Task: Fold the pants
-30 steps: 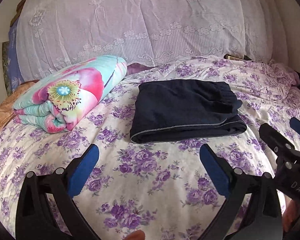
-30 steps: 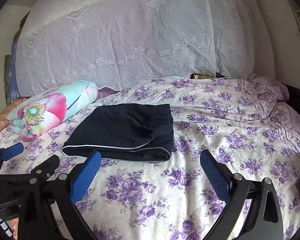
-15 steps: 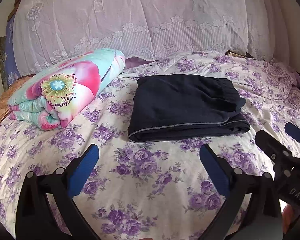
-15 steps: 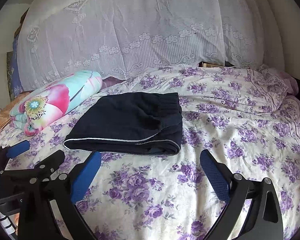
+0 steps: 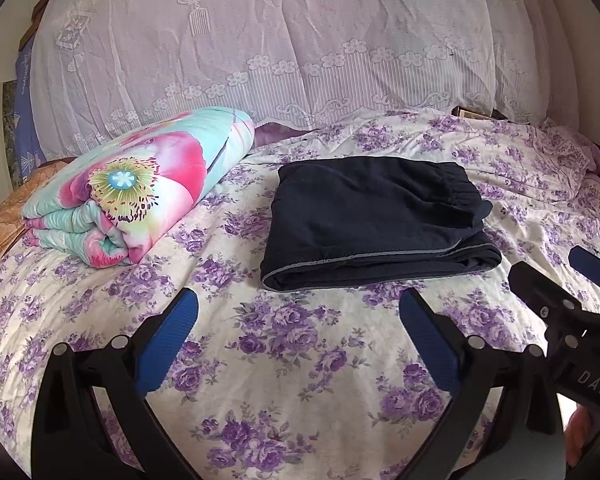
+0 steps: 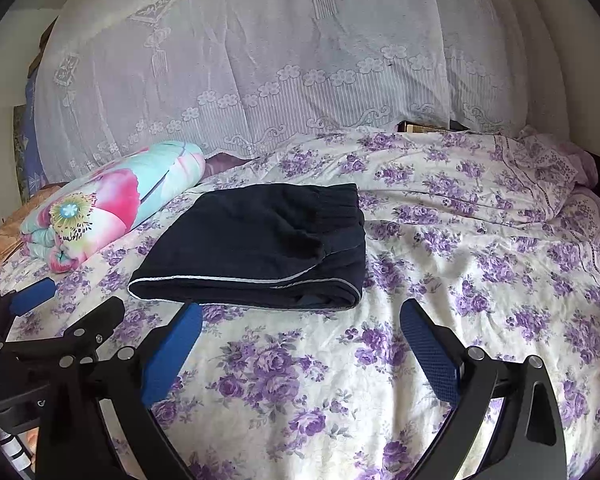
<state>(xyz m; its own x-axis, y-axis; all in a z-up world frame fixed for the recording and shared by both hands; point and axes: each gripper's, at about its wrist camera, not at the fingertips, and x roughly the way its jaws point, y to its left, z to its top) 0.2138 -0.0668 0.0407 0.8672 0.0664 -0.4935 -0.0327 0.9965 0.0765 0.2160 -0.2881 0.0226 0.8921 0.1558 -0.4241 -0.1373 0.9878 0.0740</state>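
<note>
The folded pants (image 5: pixel 374 222) lie mid-bed on the floral sheet (image 5: pixel 300 360), just beside a rolled quilt (image 5: pixel 136 184), with bare sheet along their near edge. Left gripper (image 5: pixel 298 336) and right gripper (image 6: pixel 300 344) hover there, jaws apart, gripping nothing. A lace curtain (image 5: pixel 300 40) hangs behind the bed.

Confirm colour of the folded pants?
Dark navy pants with a thin grey edge stripe; clearest in left wrist view.

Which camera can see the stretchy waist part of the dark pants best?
The right wrist view shows the waistband best: its gathered ribs run clearly along the right side of the folded pants. In the left wrist view the waistband also shows, but the ribs look fainter and bunched at the far right corner.
</note>
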